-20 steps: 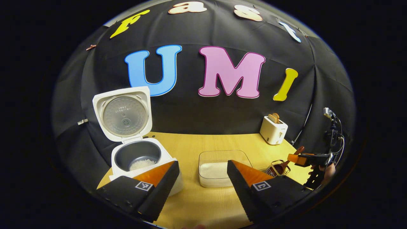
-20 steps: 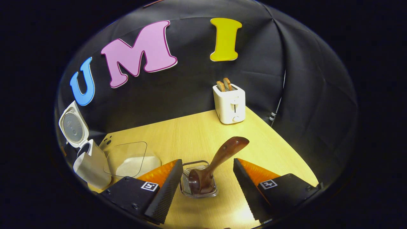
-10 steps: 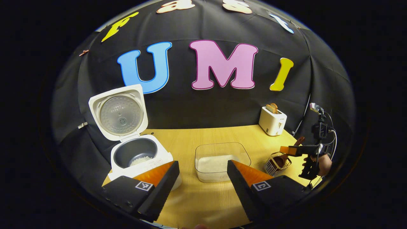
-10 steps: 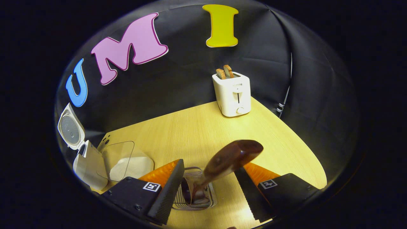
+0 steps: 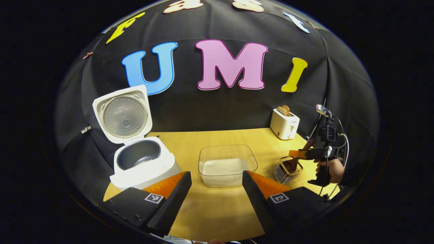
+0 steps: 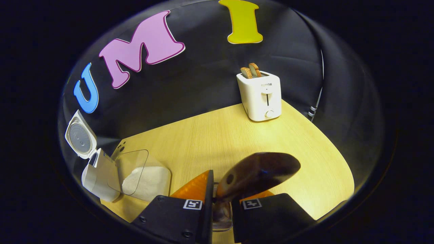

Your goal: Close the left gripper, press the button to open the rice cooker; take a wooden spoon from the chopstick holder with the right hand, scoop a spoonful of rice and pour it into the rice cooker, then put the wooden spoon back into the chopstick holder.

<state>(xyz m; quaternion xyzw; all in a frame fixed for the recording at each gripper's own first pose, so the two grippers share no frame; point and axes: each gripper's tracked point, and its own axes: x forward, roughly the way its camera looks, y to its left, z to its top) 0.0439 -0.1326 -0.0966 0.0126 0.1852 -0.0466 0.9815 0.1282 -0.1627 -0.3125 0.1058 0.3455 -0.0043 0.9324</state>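
A: Item one, wooden spoon (image 6: 257, 174) – location?

B: Standing bowl-down in the chopstick holder (image 5: 287, 170), a wire basket near the right edge of the bench (image 6: 210, 142). Handle end leans up and out toward the camera in the right gripper view. Dark, glossy finish.

A: Handling notes?

B: By the look of it light and rigid, one solid piece, no flex expected. The polish suggests it could slip or twist in a pinch. Best hold: the narrow neck of the handle just below the broad end, where the fingers can bear on its two sides.

A: Right gripper (image 6: 222, 203) – condition?

B: Jaws drawn in close on either side of that handle, right above the holder. Whether both fingers actually press on the wood cannot be told; the contact is hidden beneath the handle end.

A: Left gripper (image 5: 217, 189)?

B: Fingers wide apart, holding nothing, hovering at the front edge of the bench.

A: Item two, rice cooker (image 5: 140, 159)?

B: Left side of the bench, lid up, some rice visible in the pot.

A: Item three, rice supply?

B: Clear tub (image 5: 227, 164), mid-bench, between cooker and holder, white rice in the bottom.

A: Sundries?

B: Toaster (image 6: 261, 96), far right corner, two slices up
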